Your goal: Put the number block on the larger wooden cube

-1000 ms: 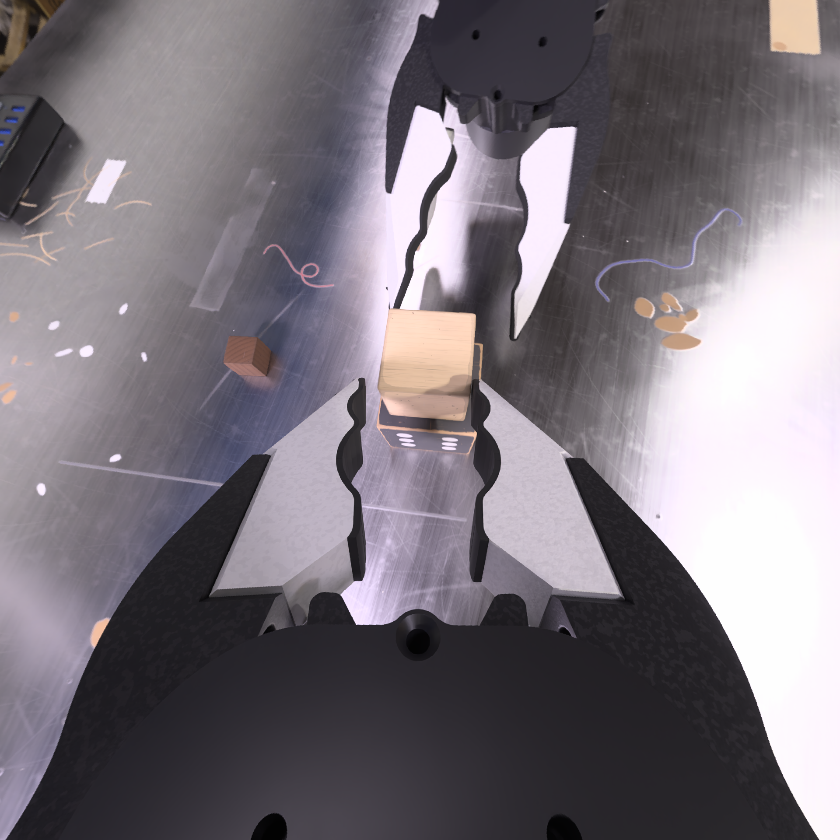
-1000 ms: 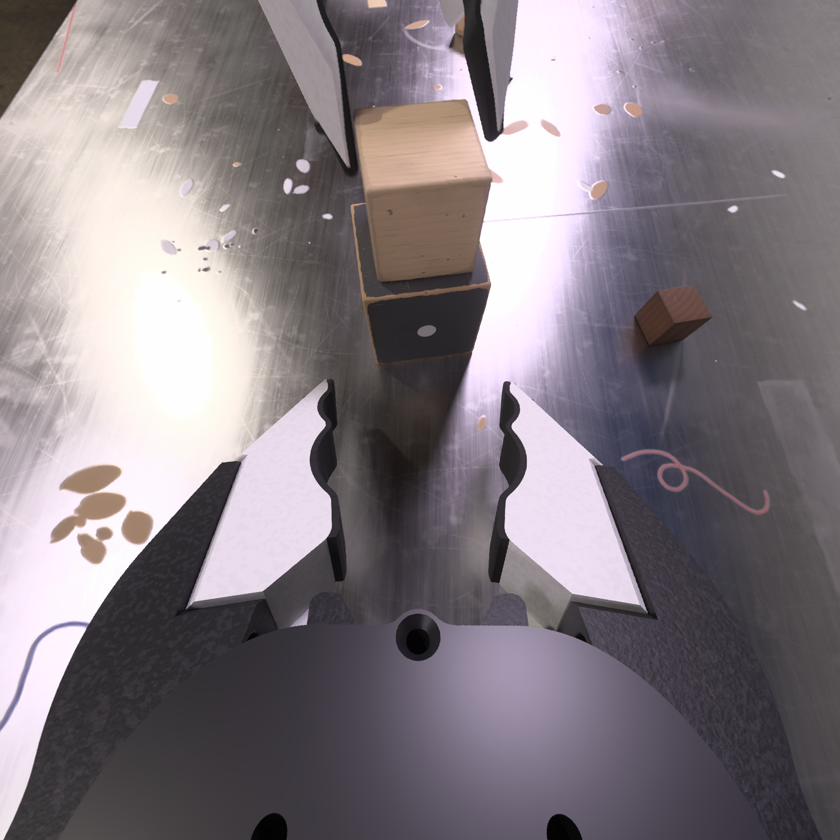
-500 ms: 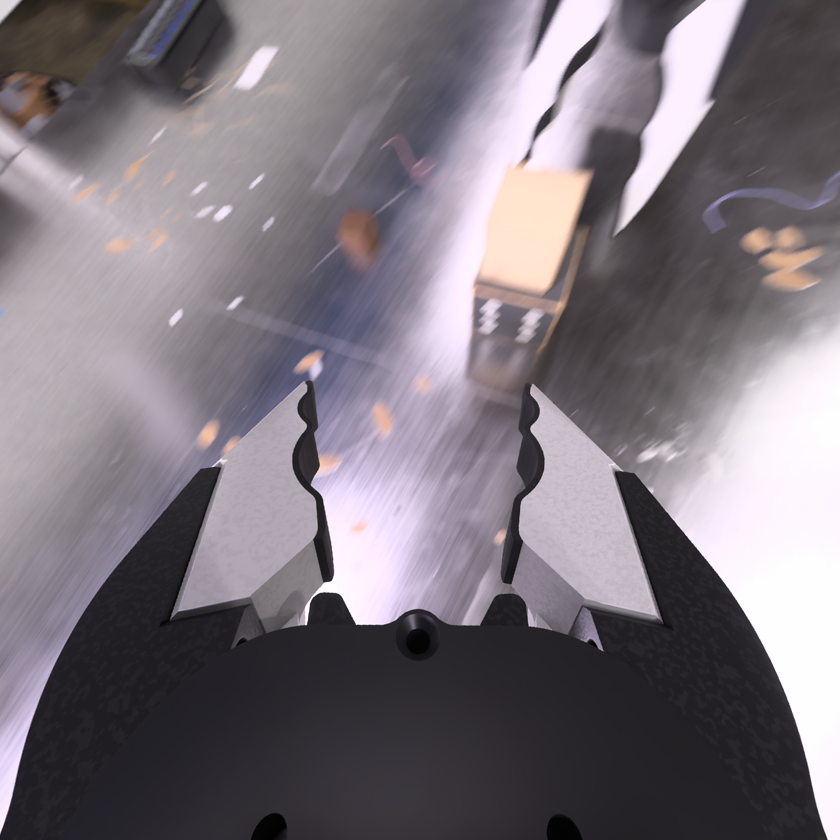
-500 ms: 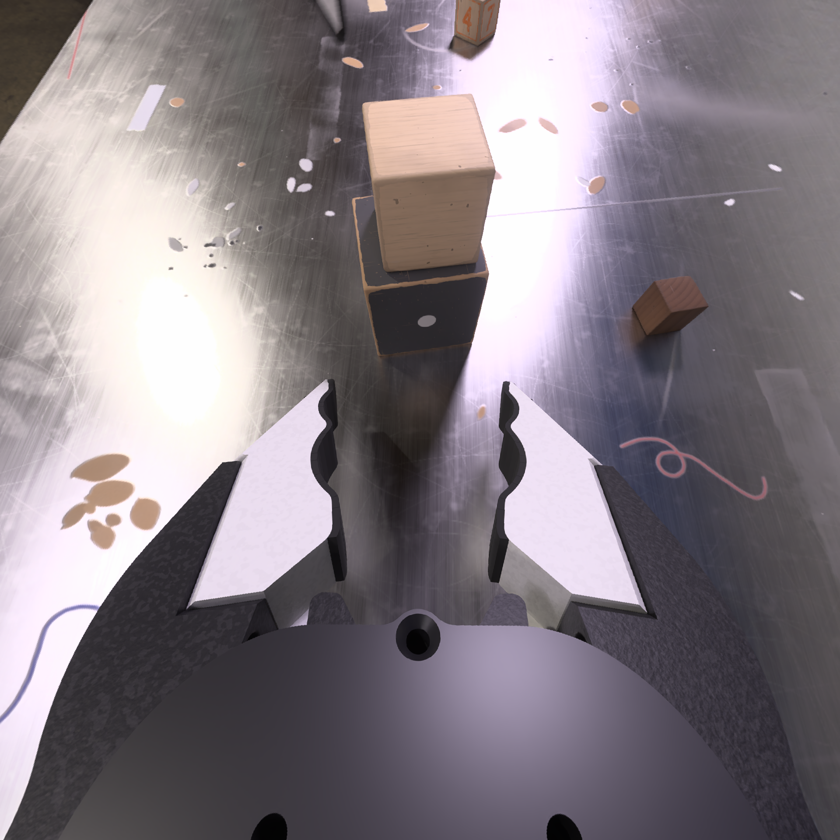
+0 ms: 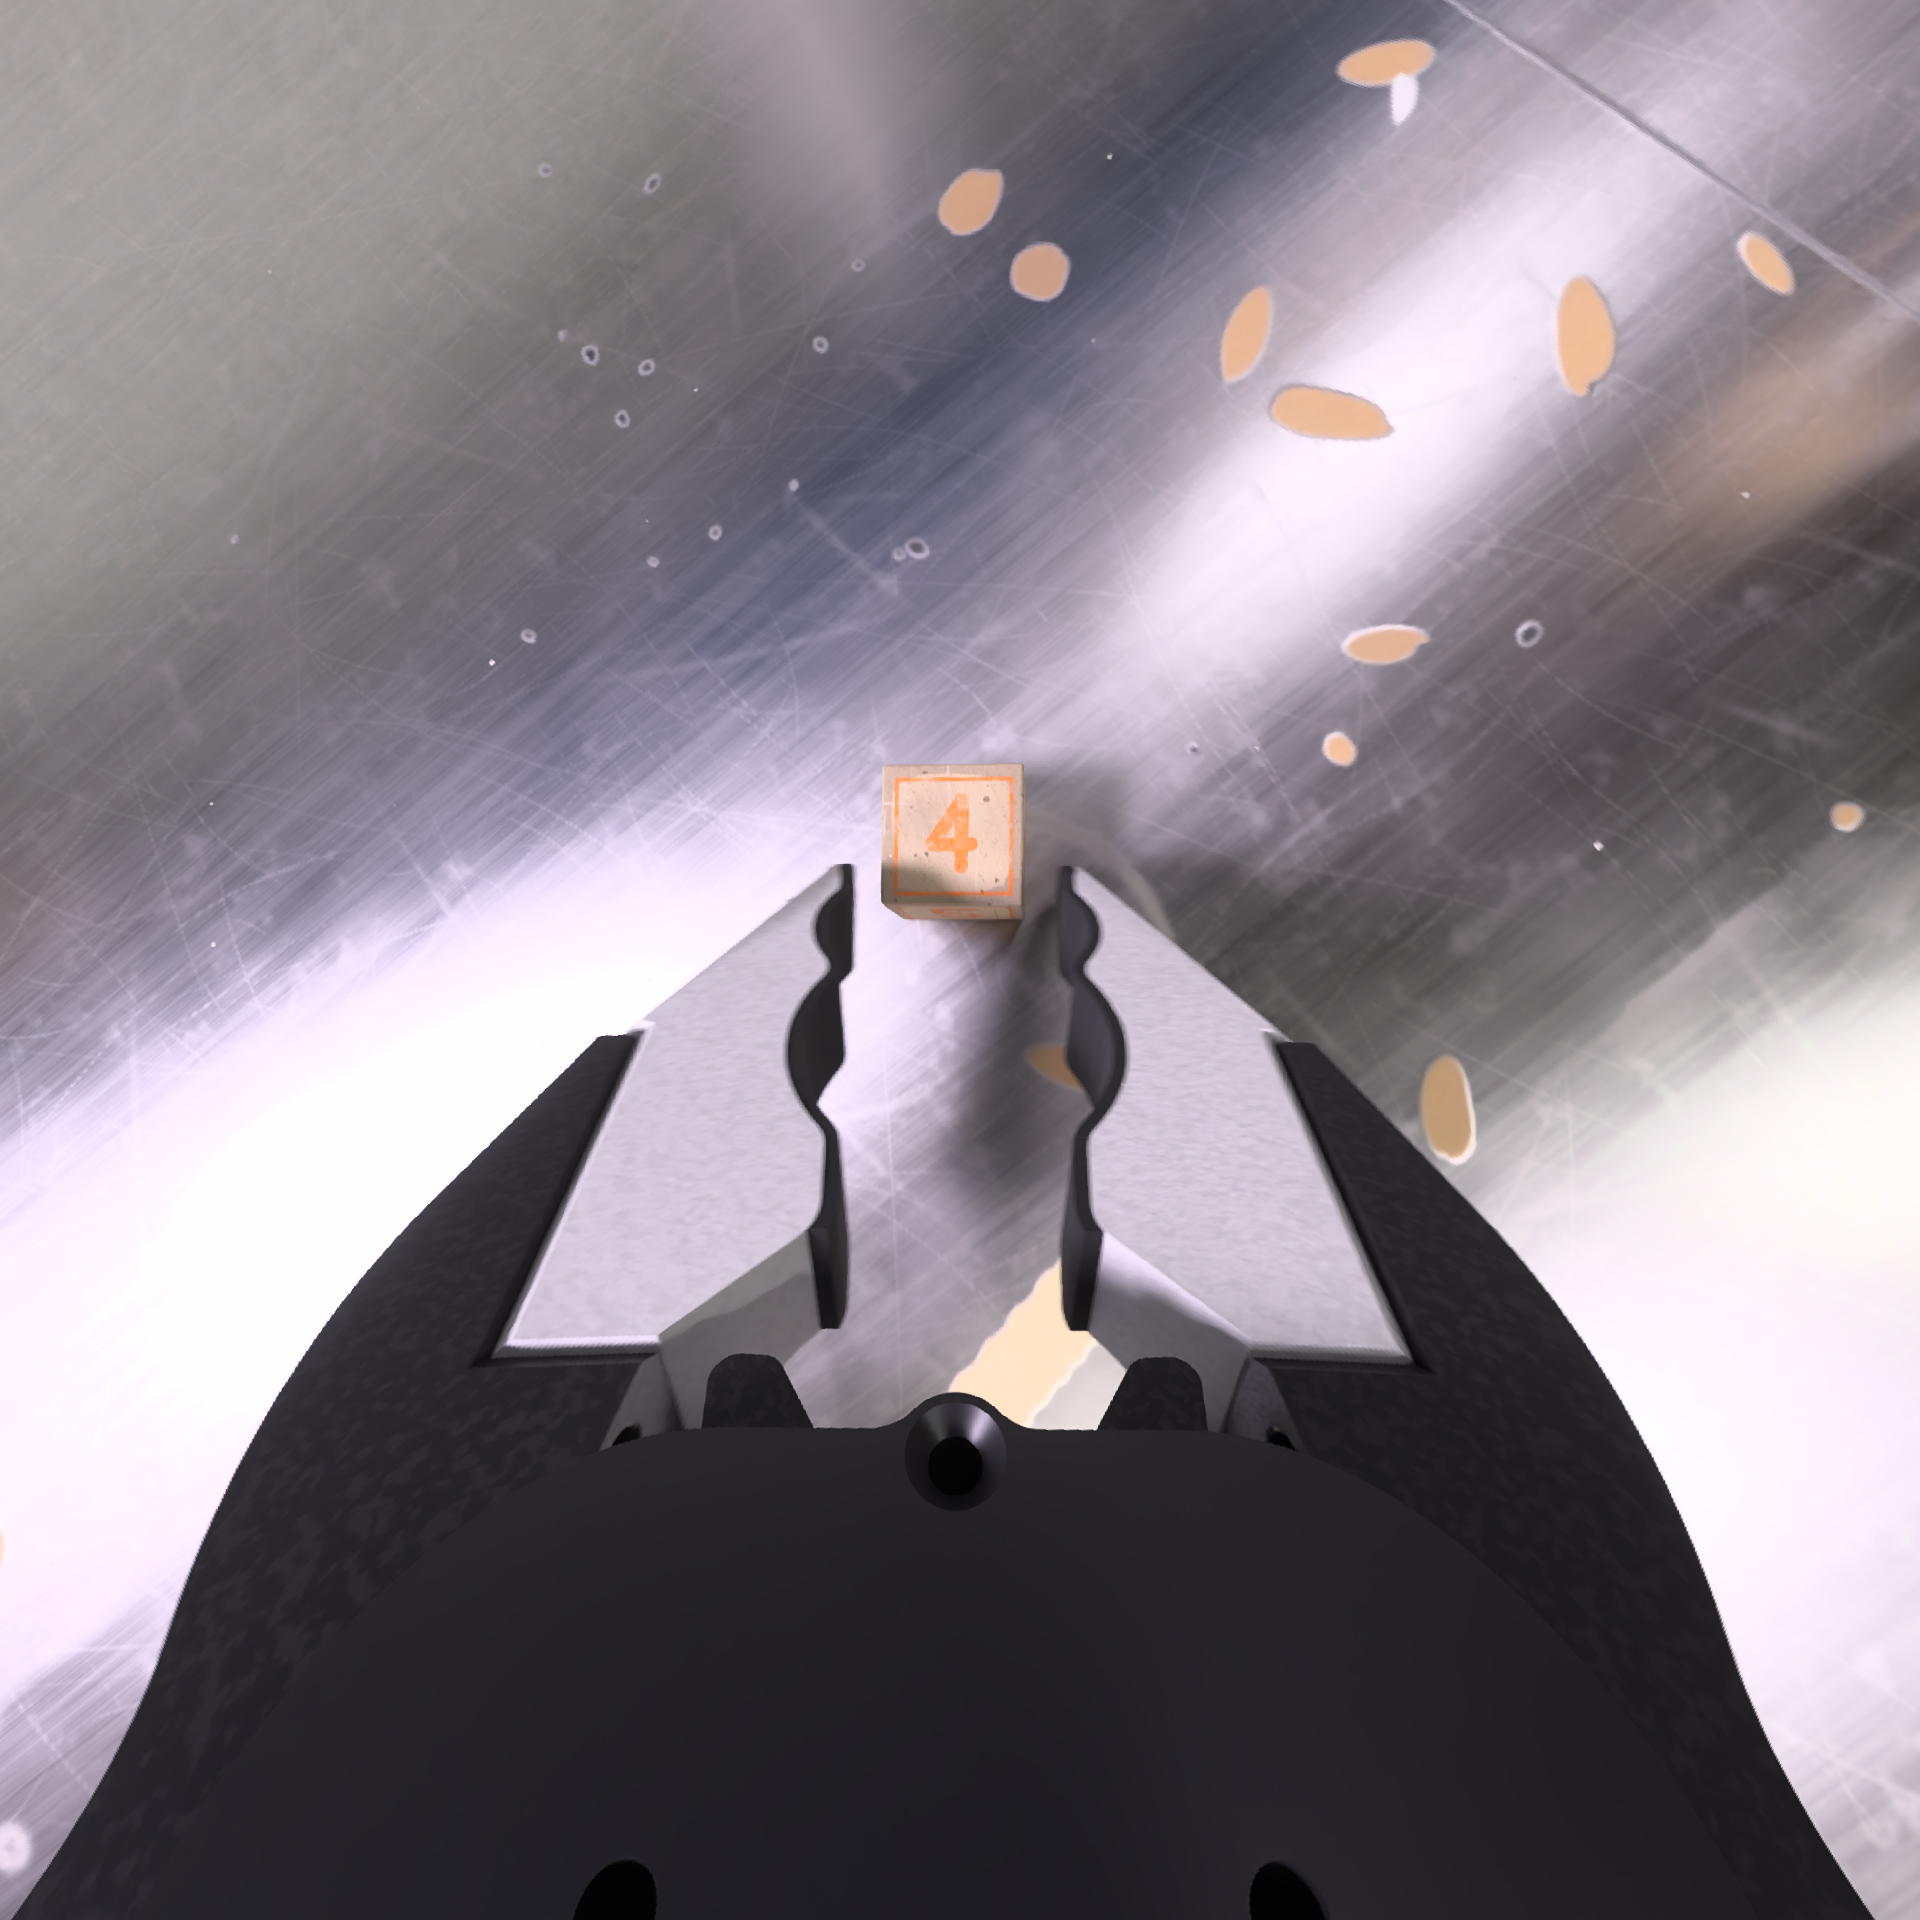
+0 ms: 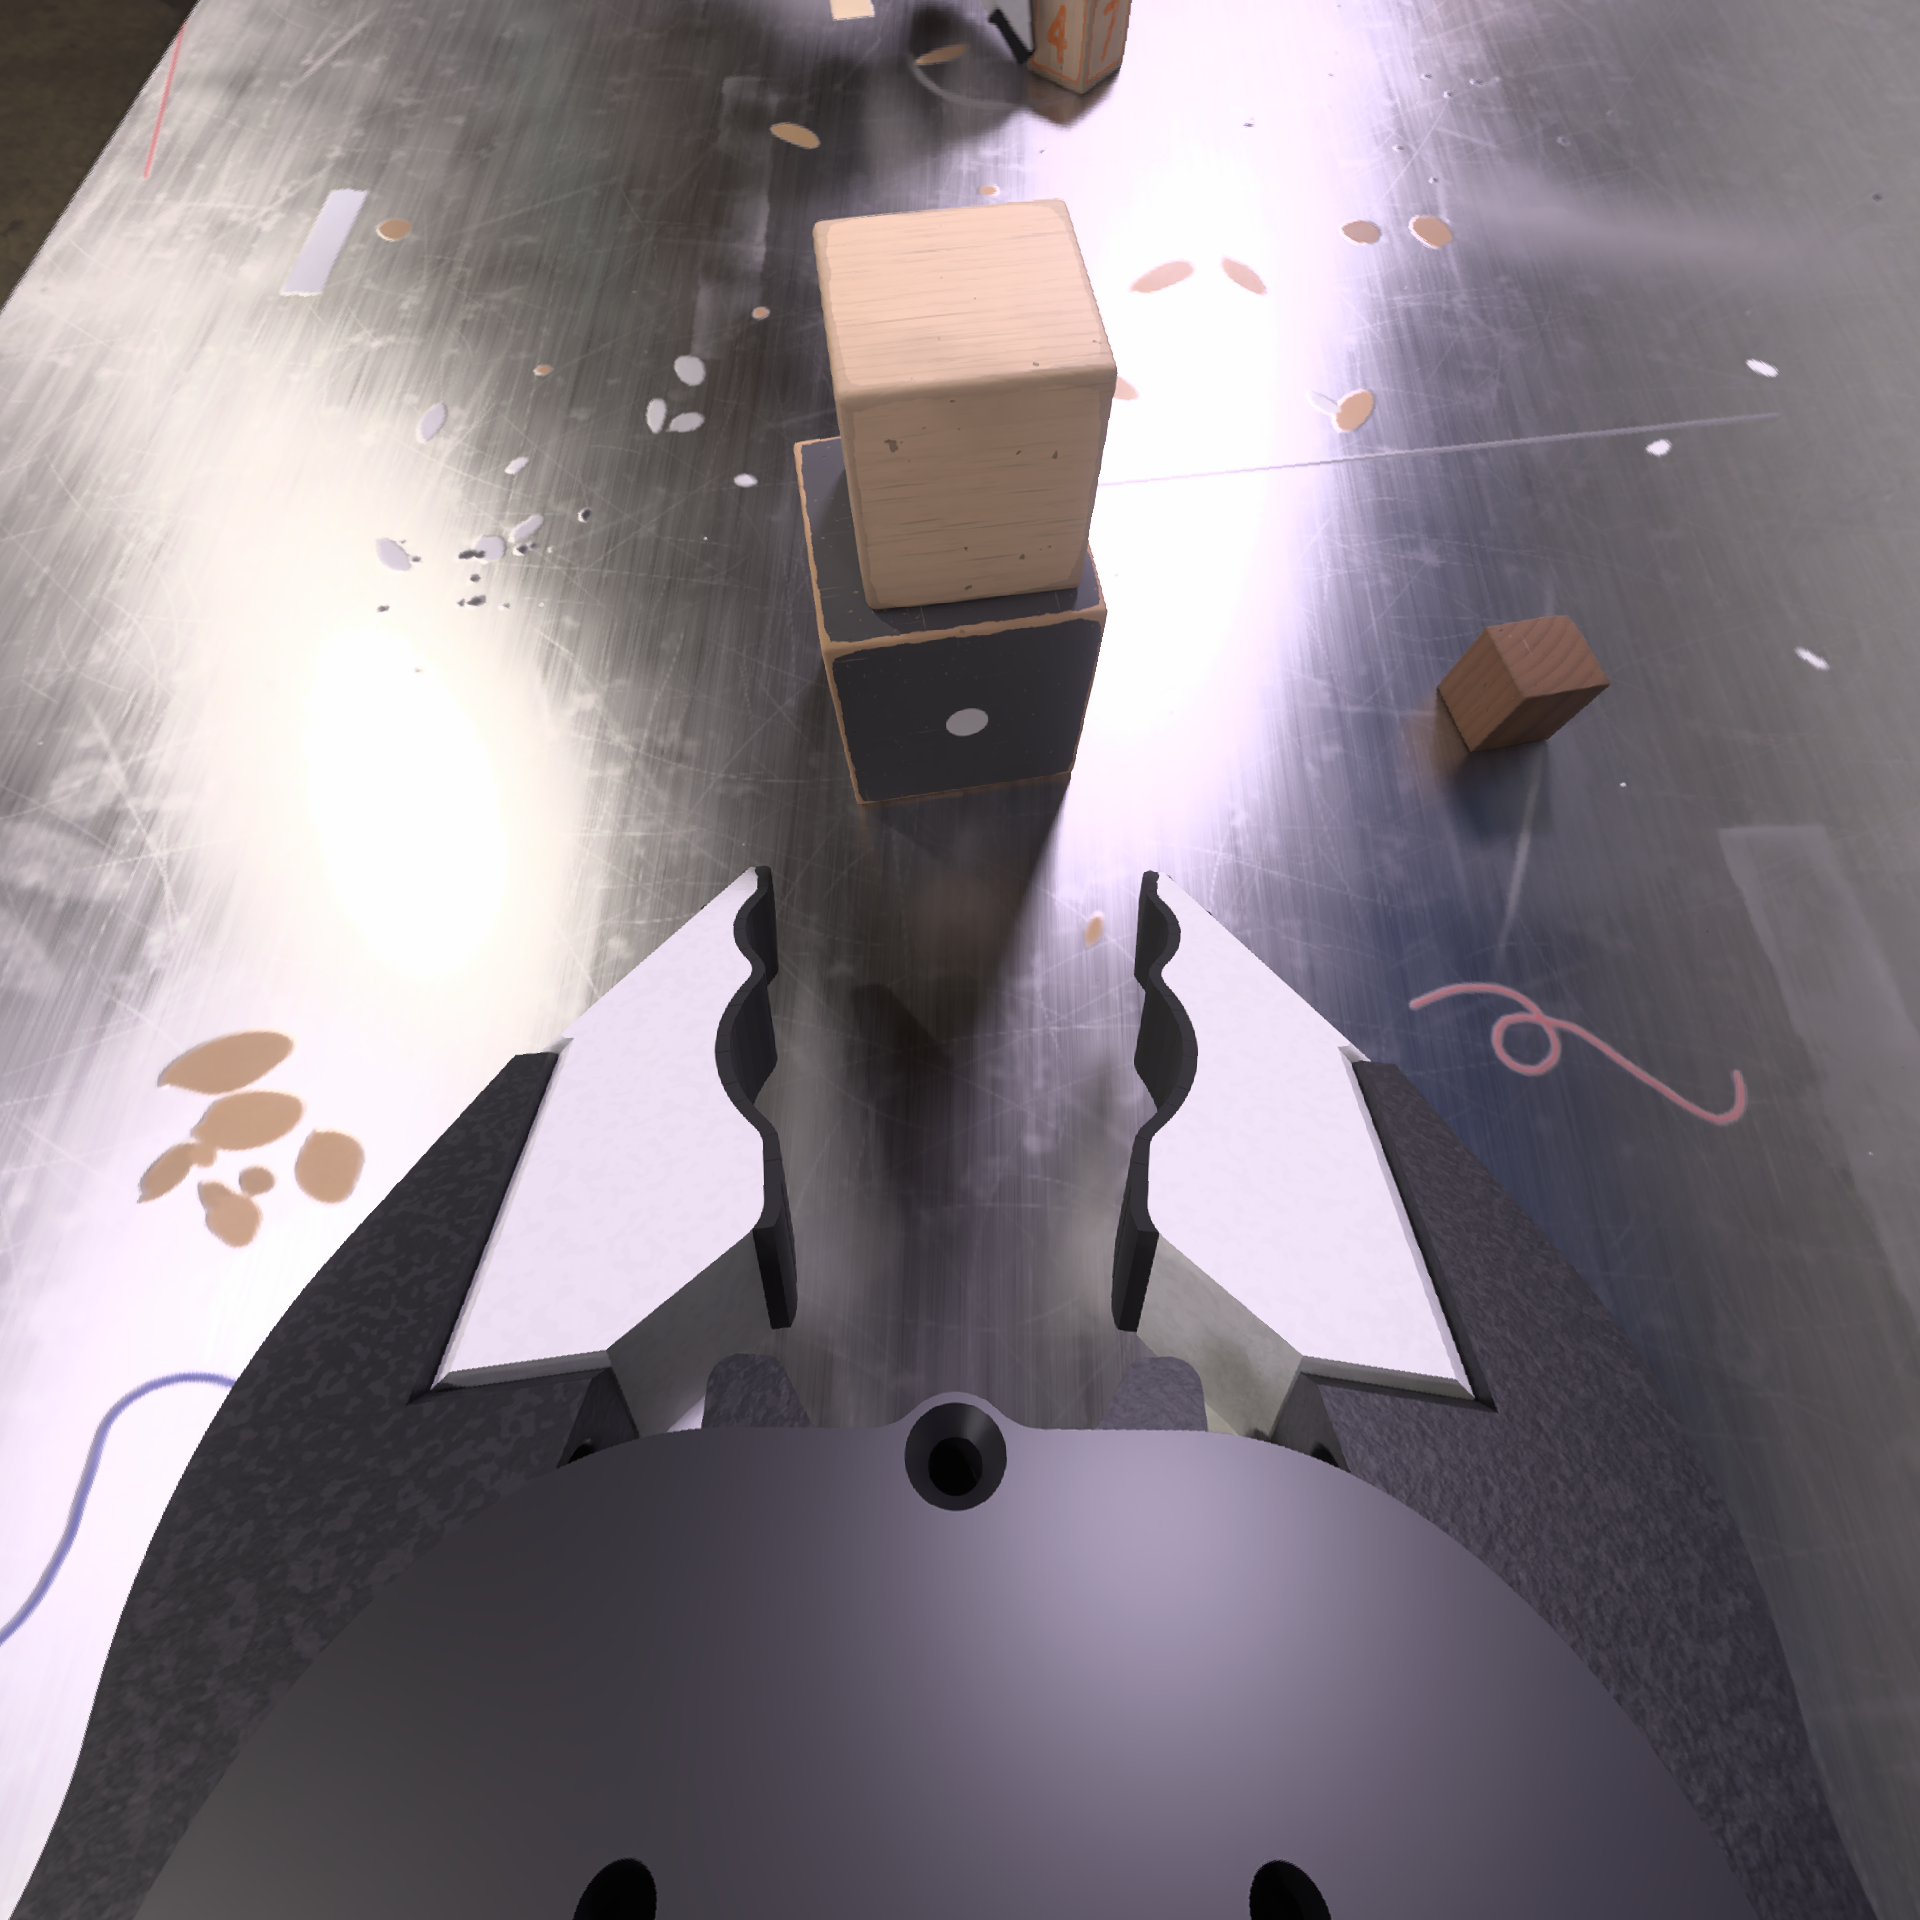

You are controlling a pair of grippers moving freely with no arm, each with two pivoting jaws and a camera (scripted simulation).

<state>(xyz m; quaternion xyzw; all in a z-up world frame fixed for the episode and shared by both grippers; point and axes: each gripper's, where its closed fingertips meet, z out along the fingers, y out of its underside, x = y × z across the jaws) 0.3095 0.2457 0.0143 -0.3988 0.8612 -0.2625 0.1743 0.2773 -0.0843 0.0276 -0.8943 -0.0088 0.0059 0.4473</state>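
A small pale number block [image 5: 953, 844] with orange print stands on the metal table just ahead of my left gripper [image 5: 954, 883], which is open and empty; the block sits just beyond the gap between the fingertips. The block also shows at the top of the right wrist view [image 6: 1078, 44], with a left fingertip [image 6: 1010, 23] beside it. The larger pale wooden cube [image 6: 966, 405] sits on a black die [image 6: 961, 691] in the middle of the table. My right gripper [image 6: 956, 894] is open and empty, a short way in front of the stack.
A small brown wooden cube [image 6: 1522, 681] lies right of the stack. Flat tan spots [image 6: 244, 1127], white flecks, a pink squiggle [image 6: 1558, 1049], a blue squiggle [image 6: 94, 1455] and a grey tape strip [image 6: 322, 244] mark the scratched metal table. The table's left edge [image 6: 94, 218] runs at far left.
My left gripper has swung away from the stack and now faces the number block closely. My right gripper has barely moved. The stack stands as before.
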